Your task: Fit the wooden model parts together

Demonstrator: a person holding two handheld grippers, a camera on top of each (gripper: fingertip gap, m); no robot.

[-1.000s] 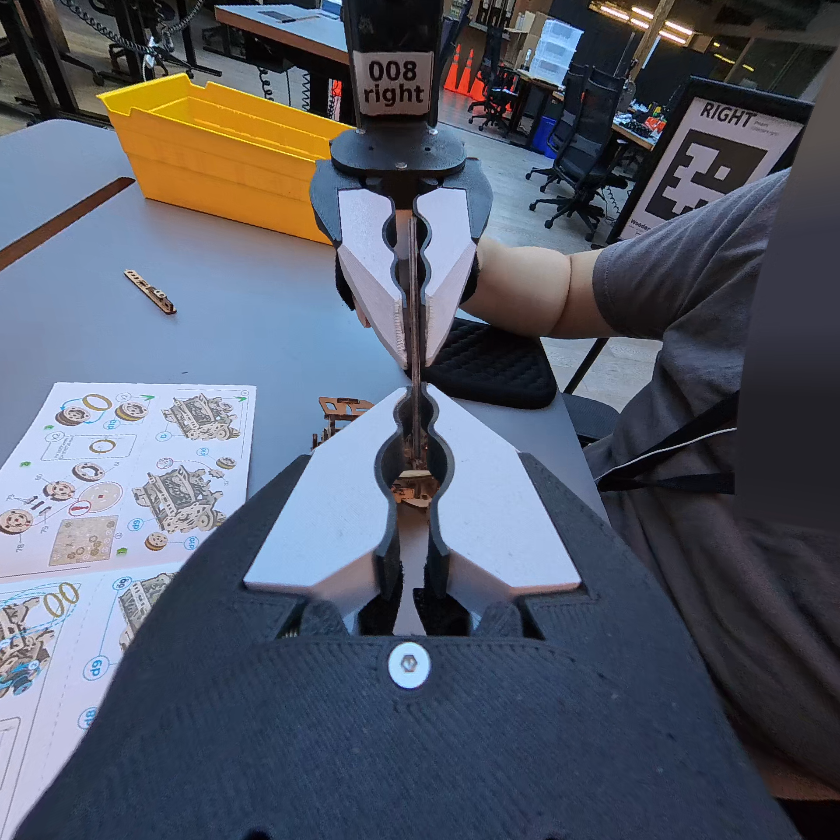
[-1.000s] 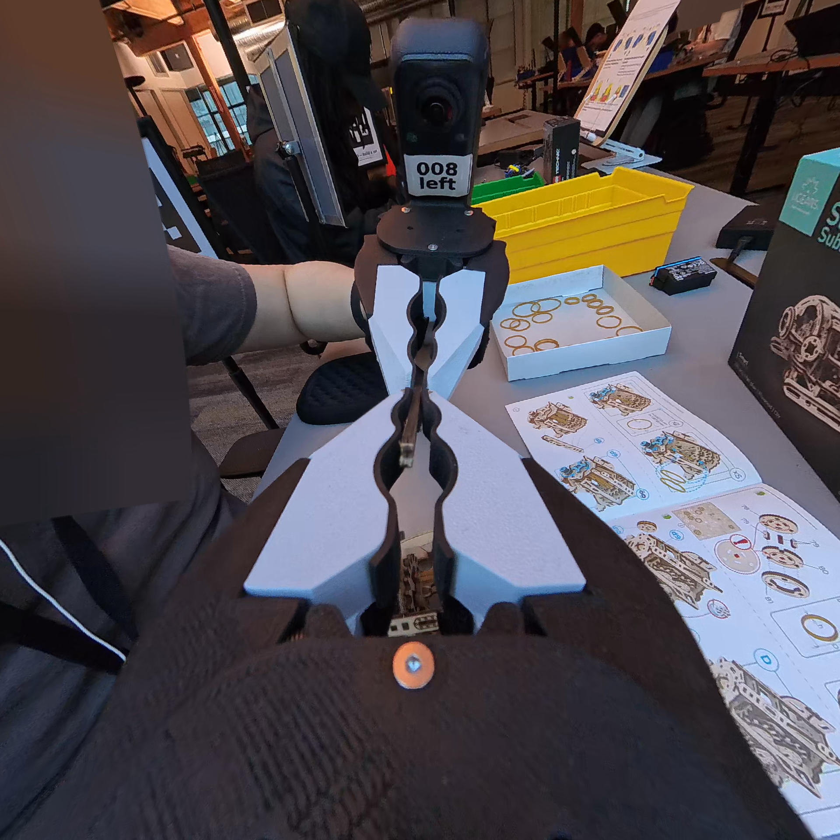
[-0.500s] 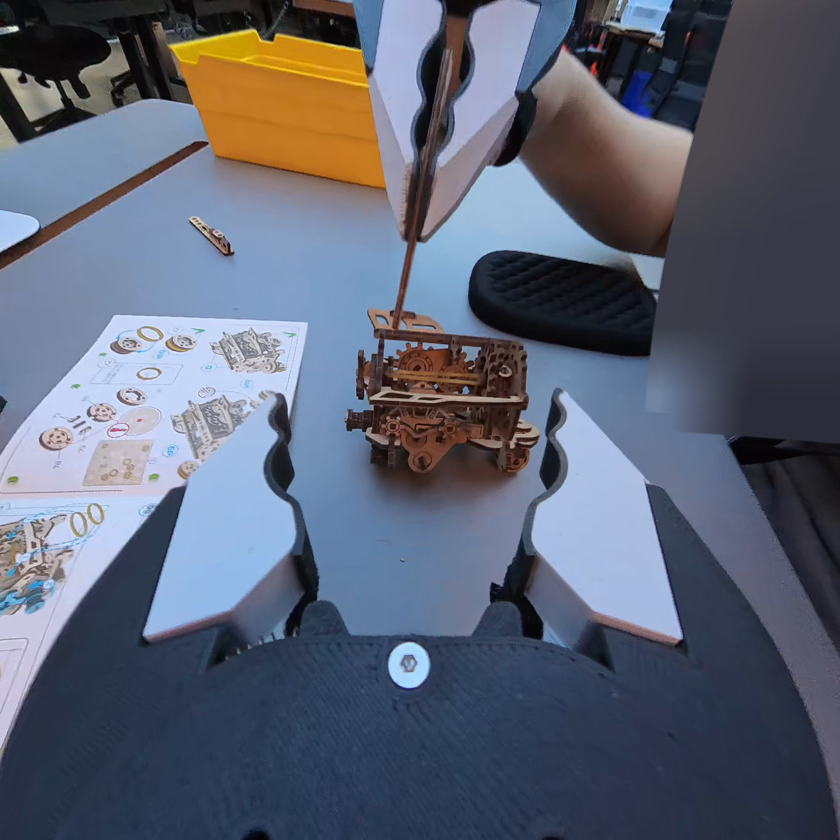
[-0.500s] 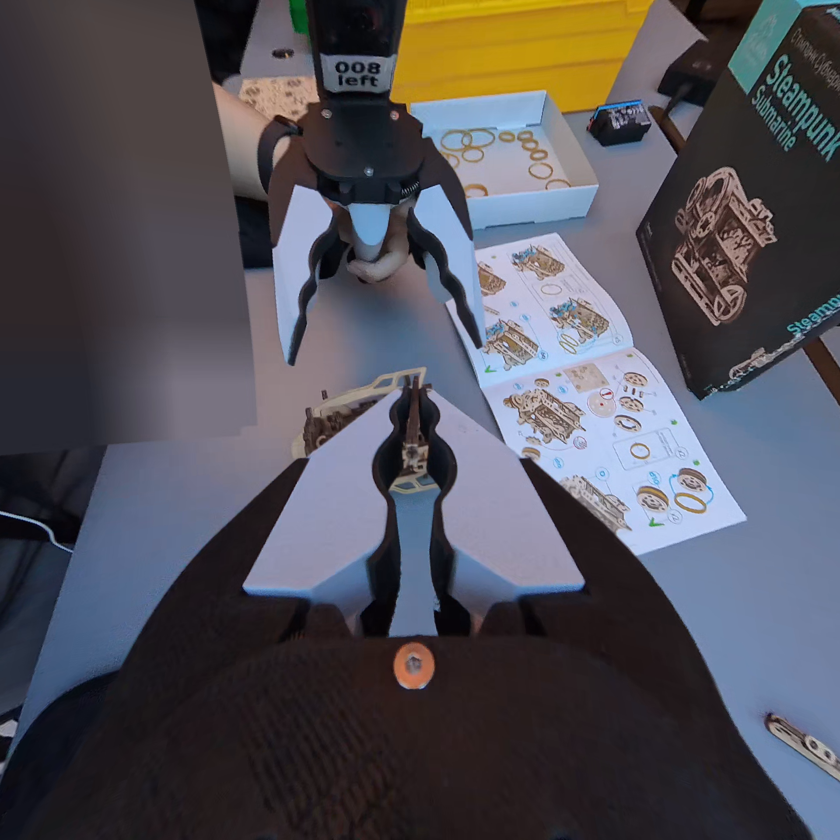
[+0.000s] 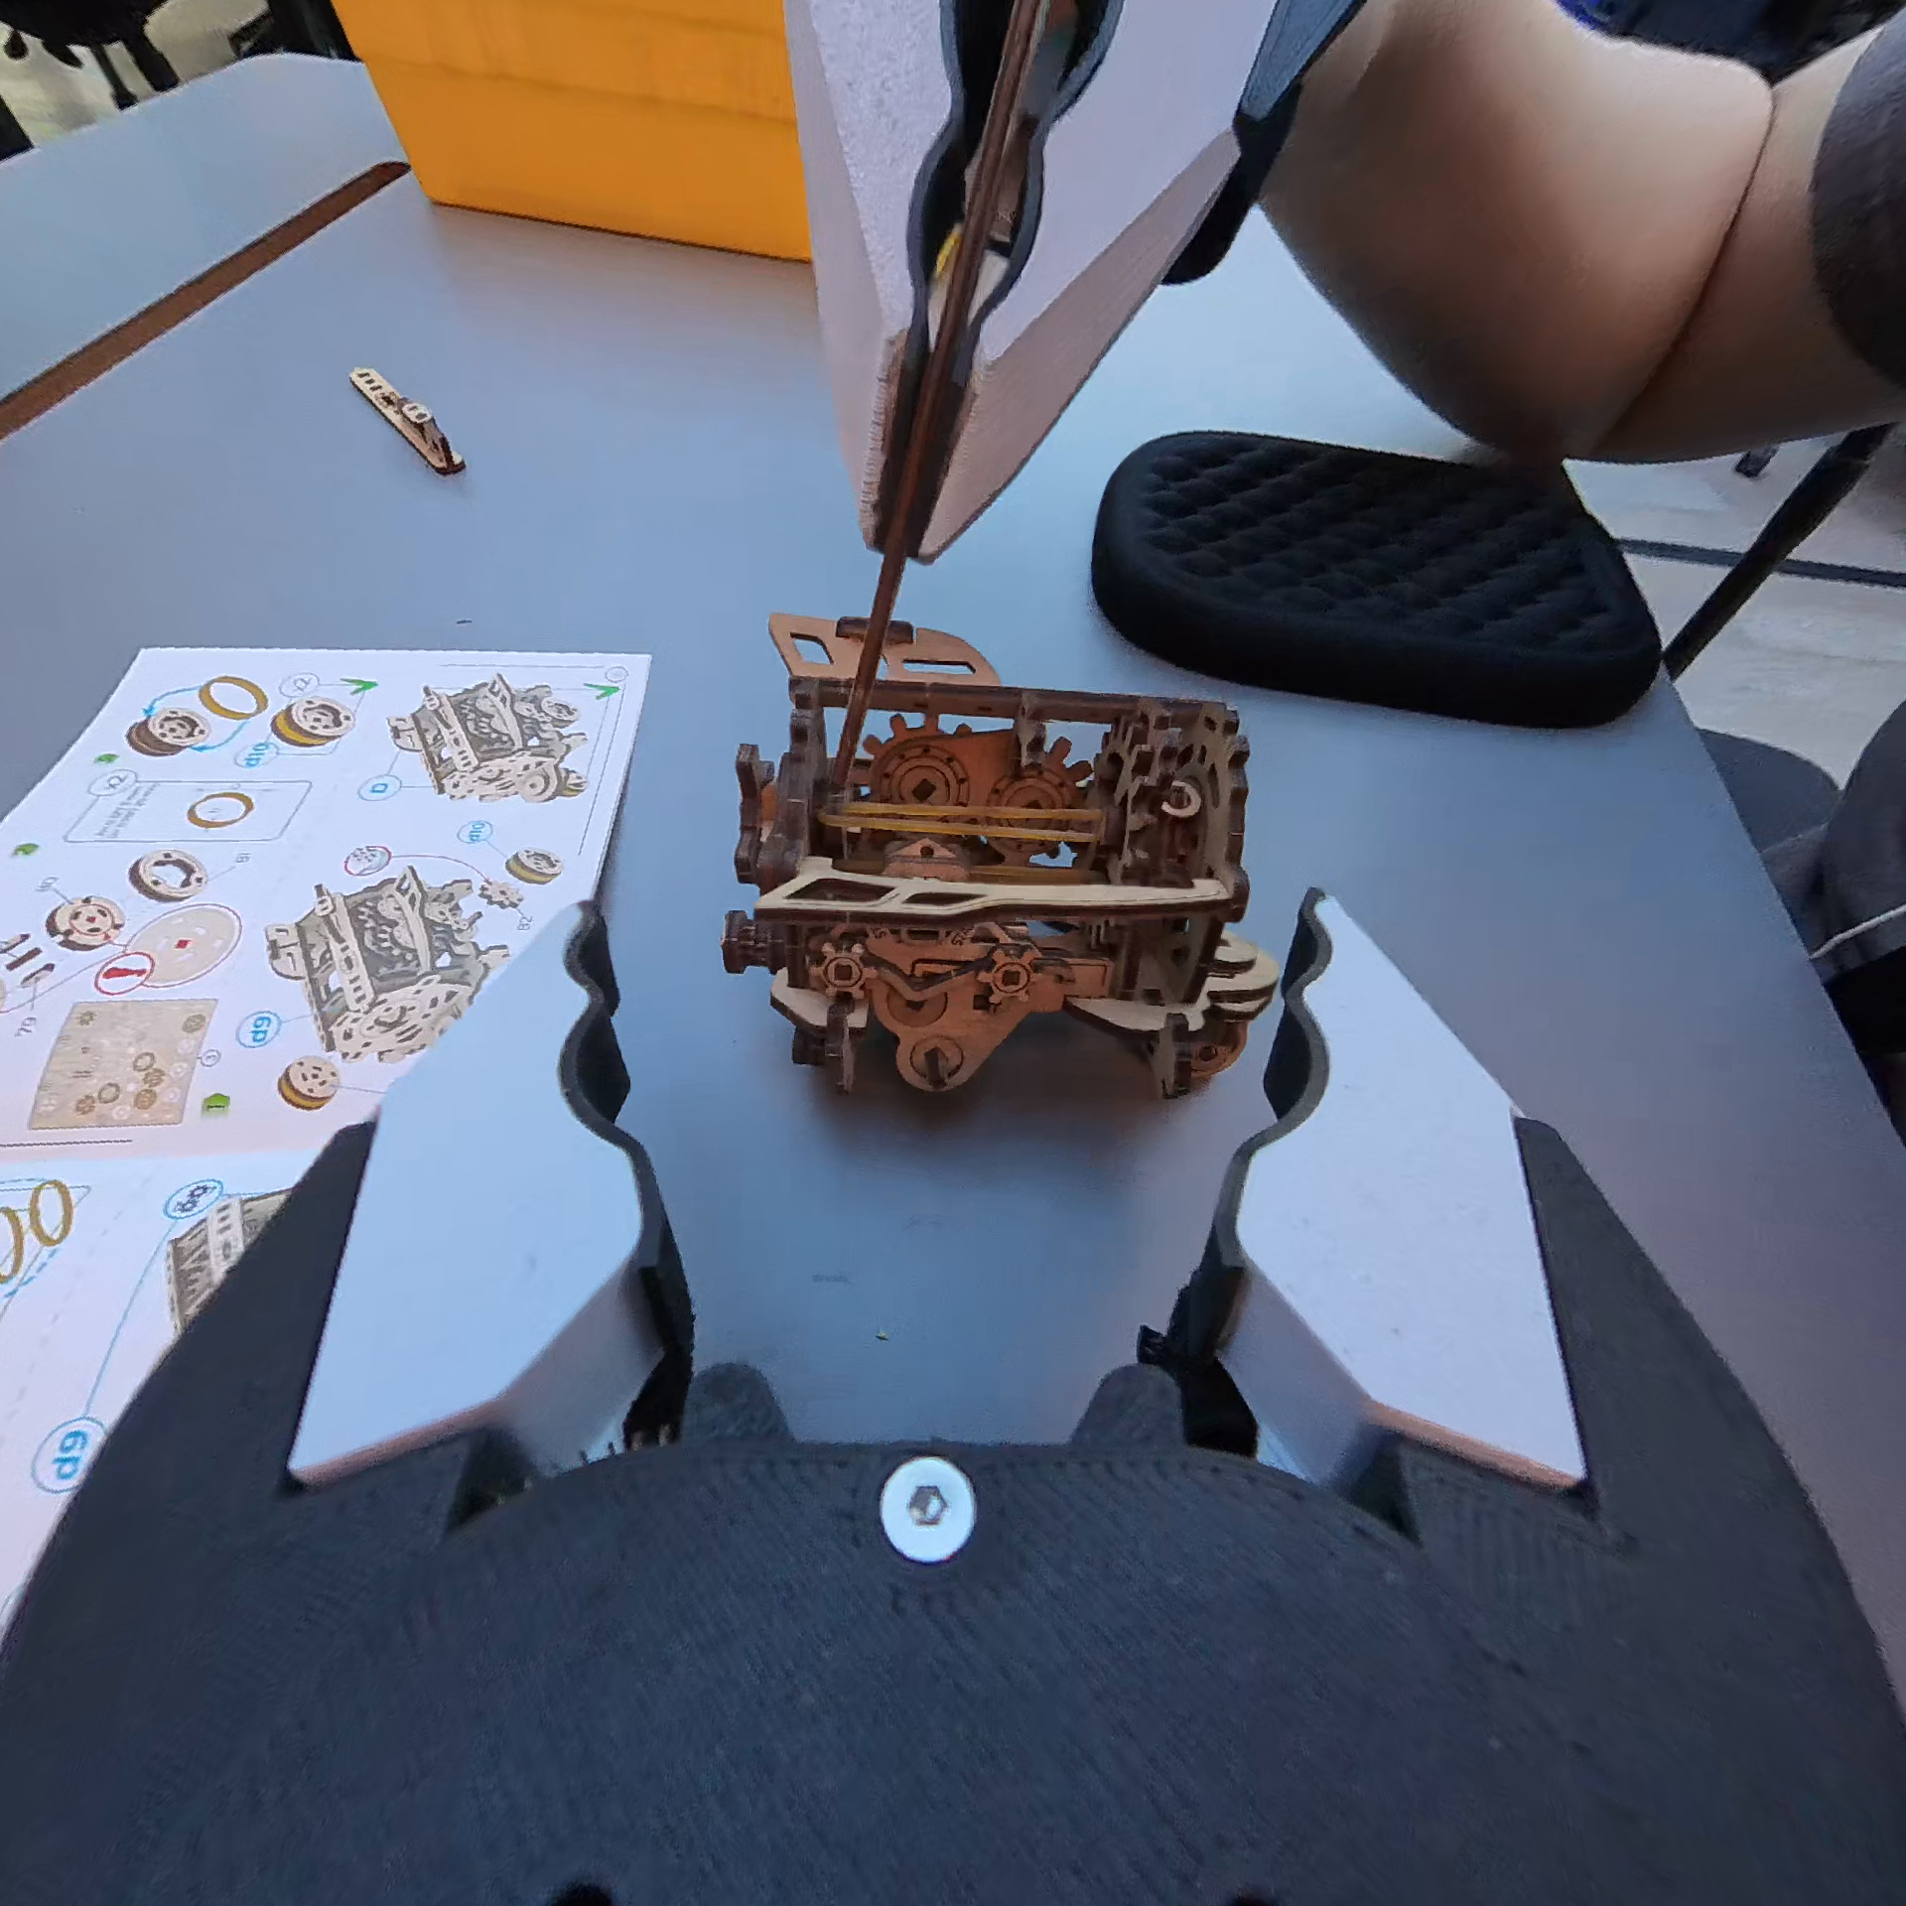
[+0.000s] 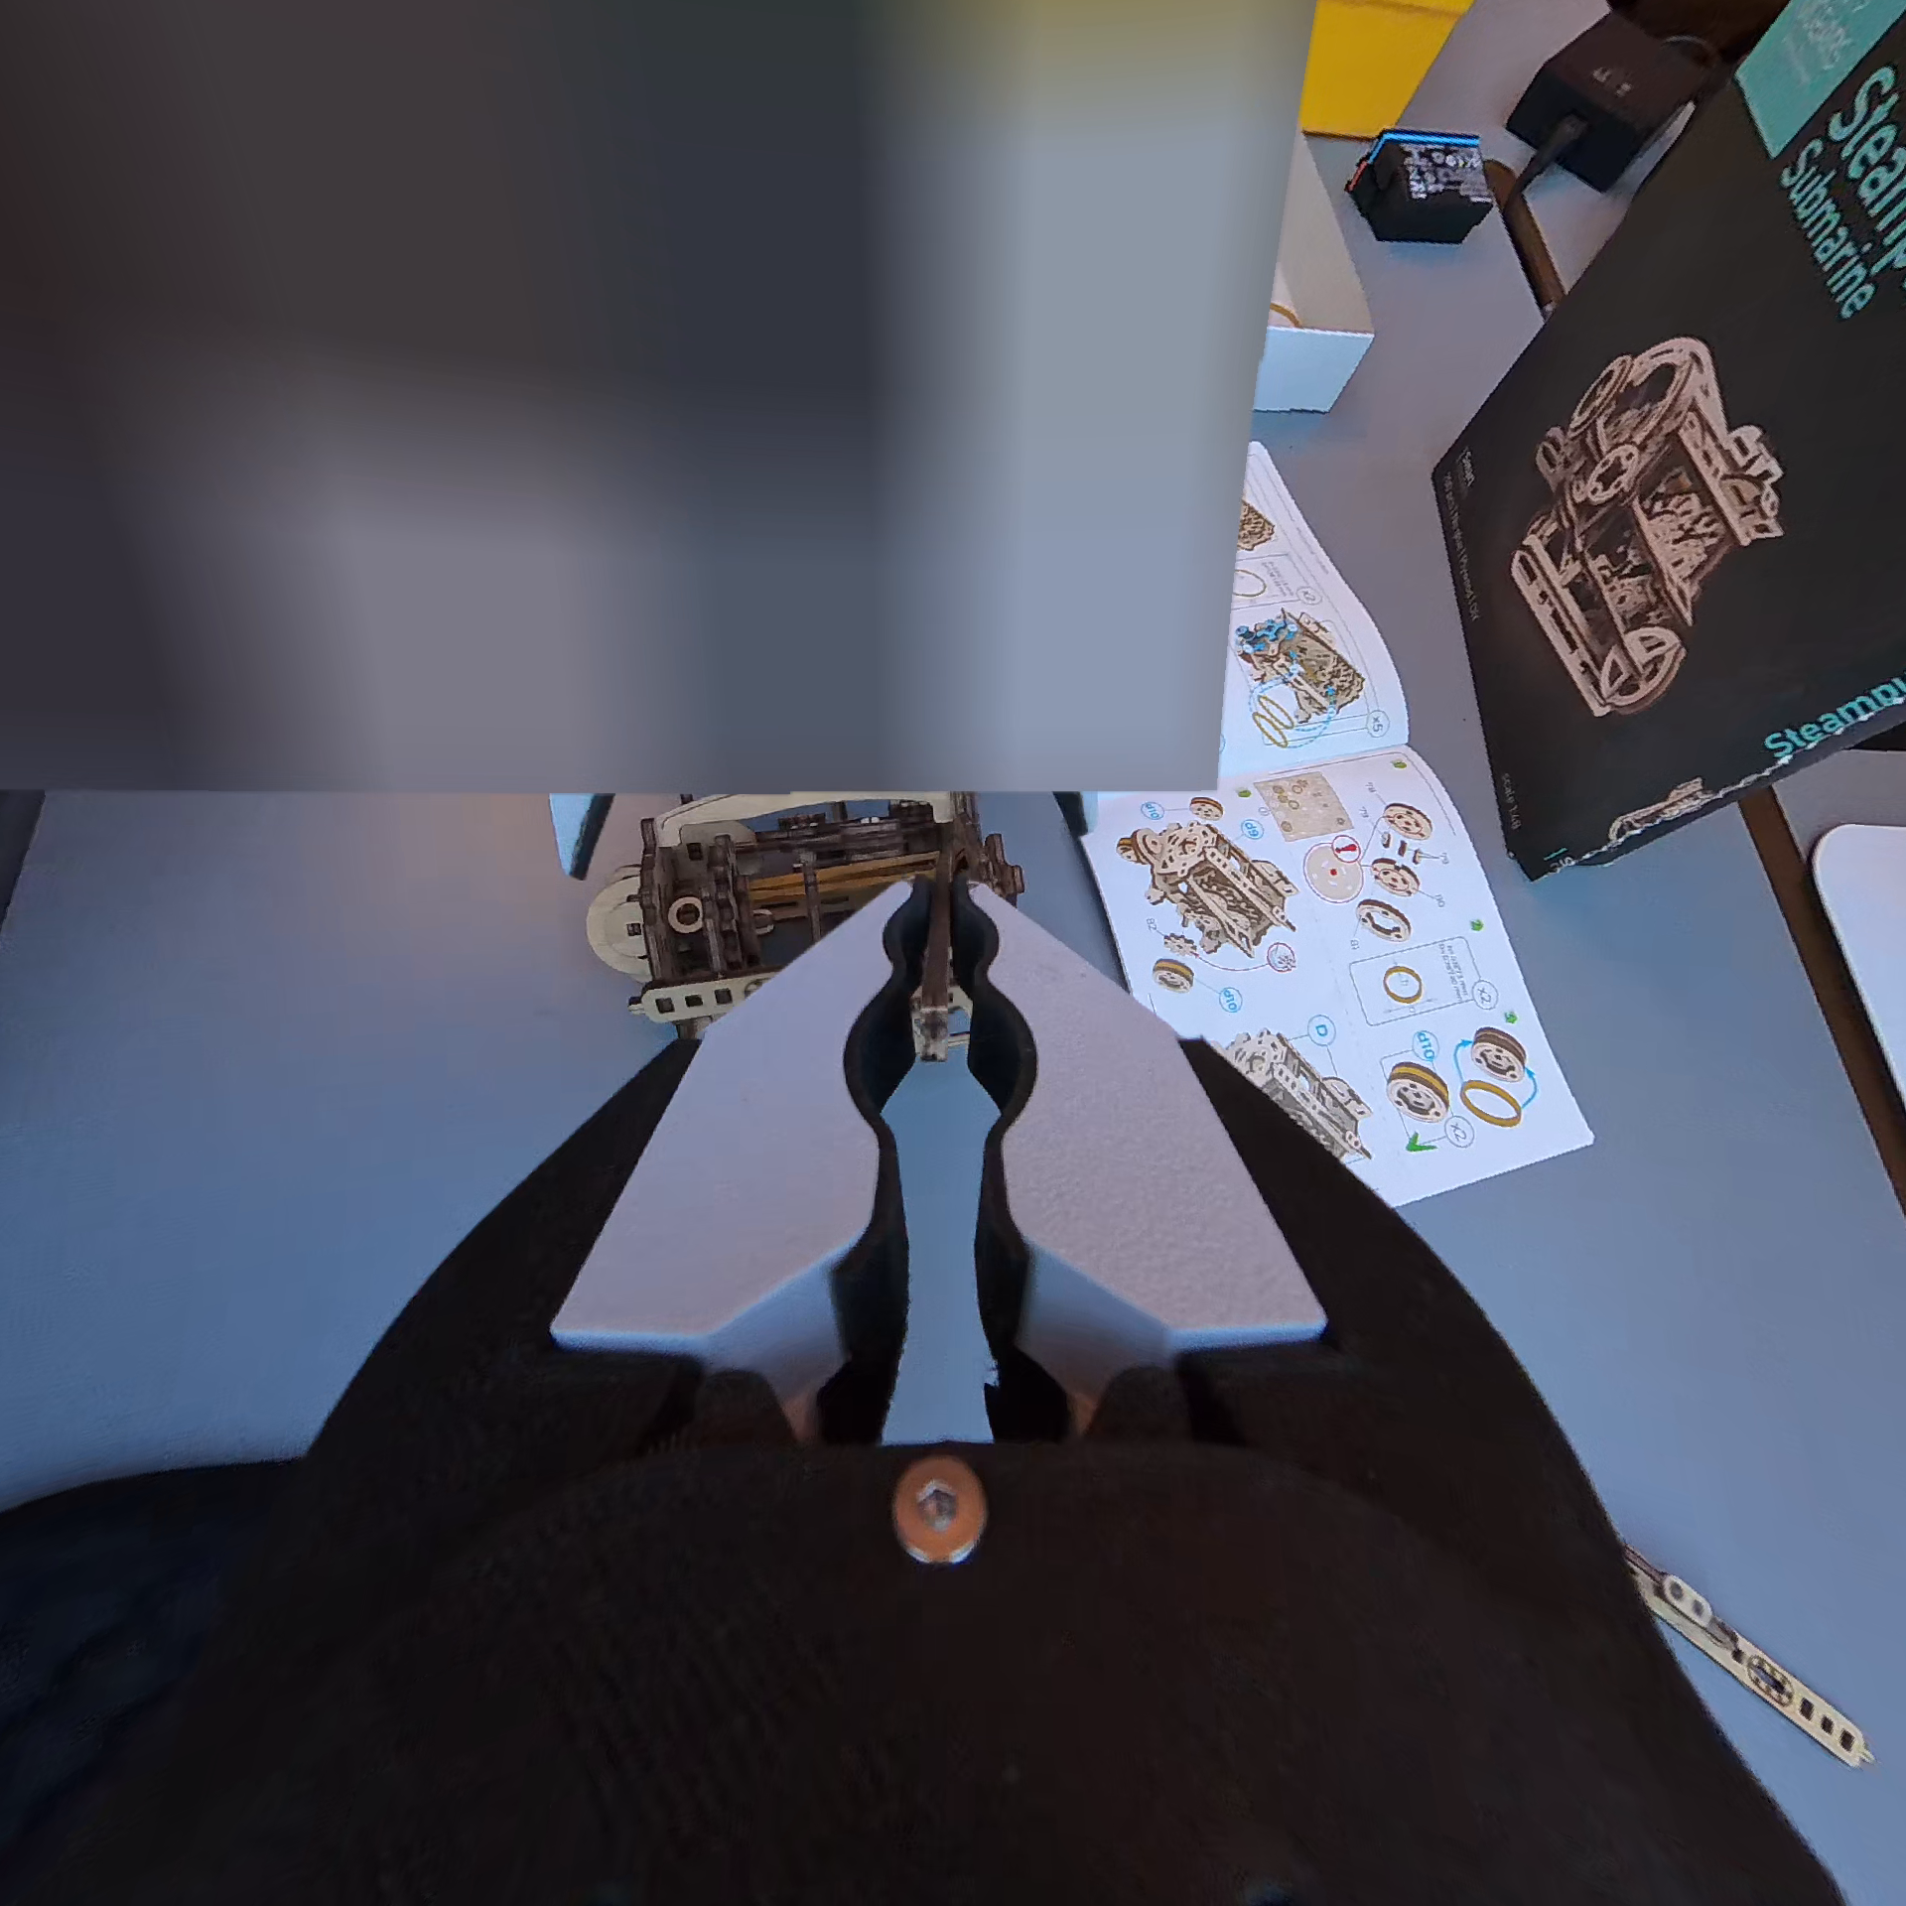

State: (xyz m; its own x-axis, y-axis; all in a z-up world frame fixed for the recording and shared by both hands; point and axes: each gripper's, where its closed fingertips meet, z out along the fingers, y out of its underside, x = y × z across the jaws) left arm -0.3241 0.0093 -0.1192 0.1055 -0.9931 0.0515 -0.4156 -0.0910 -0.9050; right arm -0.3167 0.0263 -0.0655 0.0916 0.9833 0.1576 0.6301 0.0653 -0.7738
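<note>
Tongs first. My left tongs (image 5: 933, 995) stand wide open and level with the grey surface (image 5: 619, 516), their two white fingers (image 5: 485, 1186) flanking bare tabletop and gripping nothing. The wooden model (image 5: 990, 877) stands on the surface just ahead of their tips, apart from both fingers.

My right tongs (image 6: 933, 908) come down steeply from above, fingers pointing at the model's near left corner as the left wrist view has it. They are closed on a thin wooden strip (image 5: 887, 578), both pads pressed flat against it. The strip runs on past the fingertips and its lower end goes down inside the model's frame, beside the gears and the yellow rubber bands (image 5: 959, 820). Behind these tongs a bare forearm (image 5: 1547, 227) reaches in from the right, above a black cushioned pad (image 5: 1372, 578).

The open instruction sheet (image 5: 309, 877) lies left of the model, a small loose wooden piece (image 5: 407, 421) farther back, and a yellow bin (image 5: 588, 113) at the far edge.

Hard to read: the top of the right tongs is cut off by the upper border in the left wrist view. In the right wrist view a large blurred patch covers the upper left, hiding the far side of the model and most of the left tongs. I cannot see where the strip's lower end seats. The dark kit box (image 6: 1691, 464) is cropped at the right.
</note>
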